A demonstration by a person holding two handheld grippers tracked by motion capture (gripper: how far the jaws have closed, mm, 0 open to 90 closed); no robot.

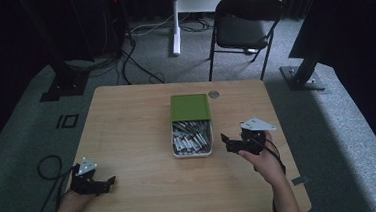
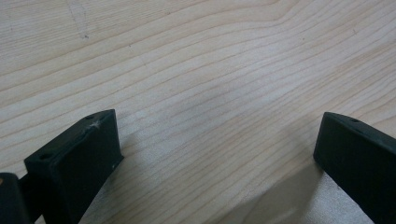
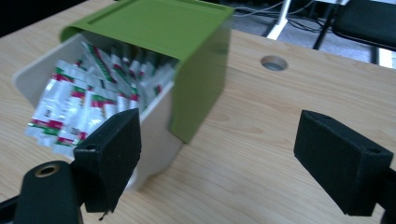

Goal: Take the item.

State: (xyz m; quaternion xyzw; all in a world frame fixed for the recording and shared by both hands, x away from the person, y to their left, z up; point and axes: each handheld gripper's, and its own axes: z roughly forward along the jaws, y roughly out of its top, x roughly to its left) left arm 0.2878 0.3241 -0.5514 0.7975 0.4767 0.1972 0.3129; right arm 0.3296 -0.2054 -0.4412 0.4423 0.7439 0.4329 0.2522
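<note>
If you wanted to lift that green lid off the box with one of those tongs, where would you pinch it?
Probably at the green lid's near lip, which has slid back and overhangs the box. The right tongs, open beside the box, could come from that side and close over the lip's thin side wall. The packets lie exposed at the other end.

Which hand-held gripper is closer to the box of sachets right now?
The right hand-held gripper, jaws open, just off the right side of the box under its half-slid green lid. The left hand-held gripper sits at the table's near-left corner, over bare wood.
</note>
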